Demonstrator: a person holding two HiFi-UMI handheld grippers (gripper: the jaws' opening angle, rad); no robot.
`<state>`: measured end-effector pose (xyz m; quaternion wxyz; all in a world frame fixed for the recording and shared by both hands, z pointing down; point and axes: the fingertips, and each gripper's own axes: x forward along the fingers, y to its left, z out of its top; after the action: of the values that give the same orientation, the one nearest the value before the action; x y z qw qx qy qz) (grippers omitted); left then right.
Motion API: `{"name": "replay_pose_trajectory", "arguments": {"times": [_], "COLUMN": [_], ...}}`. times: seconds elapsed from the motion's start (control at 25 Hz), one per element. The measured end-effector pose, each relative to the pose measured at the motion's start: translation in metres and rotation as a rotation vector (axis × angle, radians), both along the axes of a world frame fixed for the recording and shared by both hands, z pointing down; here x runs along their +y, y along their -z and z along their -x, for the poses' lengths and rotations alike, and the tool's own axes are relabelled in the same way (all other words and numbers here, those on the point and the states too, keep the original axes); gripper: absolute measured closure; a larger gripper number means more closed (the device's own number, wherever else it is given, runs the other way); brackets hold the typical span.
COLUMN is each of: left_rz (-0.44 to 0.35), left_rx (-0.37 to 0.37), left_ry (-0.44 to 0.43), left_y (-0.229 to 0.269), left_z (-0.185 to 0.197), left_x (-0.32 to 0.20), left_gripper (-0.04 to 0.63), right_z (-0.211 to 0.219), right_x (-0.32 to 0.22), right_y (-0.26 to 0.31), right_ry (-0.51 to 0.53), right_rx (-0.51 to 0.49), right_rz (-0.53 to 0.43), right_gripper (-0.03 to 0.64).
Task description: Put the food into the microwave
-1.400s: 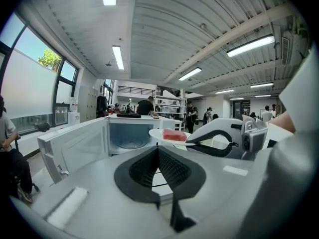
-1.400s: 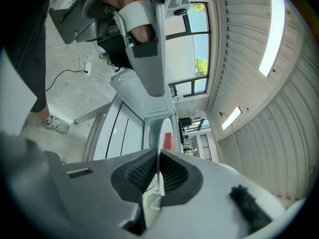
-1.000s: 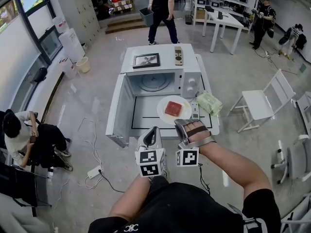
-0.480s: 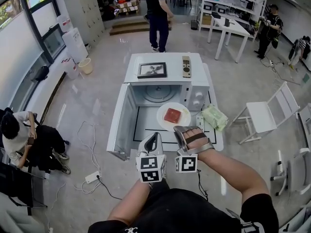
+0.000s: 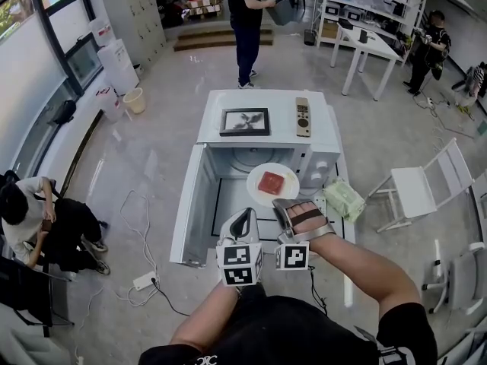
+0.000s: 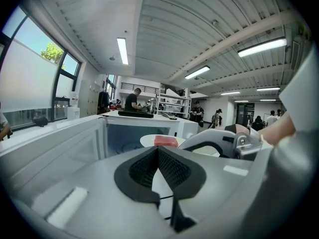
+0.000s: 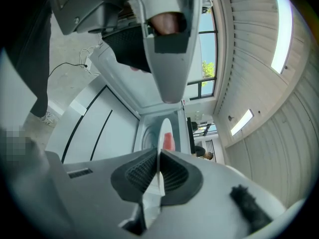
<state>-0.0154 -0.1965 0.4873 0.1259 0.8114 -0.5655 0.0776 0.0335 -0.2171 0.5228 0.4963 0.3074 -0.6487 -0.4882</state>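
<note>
Black ribbed pads [image 7: 142,173] of the right gripper [image 7: 159,156] pinch the near rim of a white plate [image 7: 163,131], which shows edge-on between them. A red slab of food [image 7: 169,141] lies on the plate. From the head view, the right gripper [image 5: 281,204] holds the plate [image 5: 259,192] at the mouth of the open microwave [image 5: 259,101]. Most of the plate is on the near side of the opening, above the white table [image 5: 224,204], with the food [image 5: 271,182] at its middle. Just left of it, the left gripper [image 5: 244,215] has its jaws pressed together on nothing, its own view showing the two pads meeting in a line [image 6: 158,151]. The door [image 5: 190,204] stands swung out to the left. On top of the microwave lie a dark frame [image 5: 244,122] and, to its right, a remote [image 5: 303,116]. A green pack [image 5: 344,199] rests on the table right of the plate. Farther right stands a white folding chair [image 5: 418,188], and a person [image 5: 247,21] stands beyond the microwave.
</note>
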Motion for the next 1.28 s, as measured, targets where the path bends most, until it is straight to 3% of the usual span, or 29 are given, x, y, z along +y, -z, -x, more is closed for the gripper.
{"name": "replay_pose_trajectory", "arguments": {"times": [0.36,0.68,0.88,1.28], "left_rz": [0.04,0.072,0.108,0.113], "left_rx": [0.022,-0.004,0.022,0.021], "left_ry": [-0.009,-0.014,0.011,0.058], "left_y": [-0.004,-0.023,-0.022,-0.023], "left_z": [0.005,0.021,0.04,0.043], "left_x": [-0.039,-0.062,-0.073,-0.083], "left_gripper": [0.588,0.588,0.588,0.588], "right_z": [0.016,0.035,0.037,0.041], "right_x": [-0.05,-0.094,-0.11,-0.128], "right_y": [-0.012,-0.029,-0.035,-0.059], "right_ry": [0.009,-0.005,-0.025,-0.014], "right_rx": [0.026,0.07,0.06,0.064], "right_rz": [0.042,0.049,0.063,0.107], "right_gripper": [0.598,0.598,0.598,0.597]}}
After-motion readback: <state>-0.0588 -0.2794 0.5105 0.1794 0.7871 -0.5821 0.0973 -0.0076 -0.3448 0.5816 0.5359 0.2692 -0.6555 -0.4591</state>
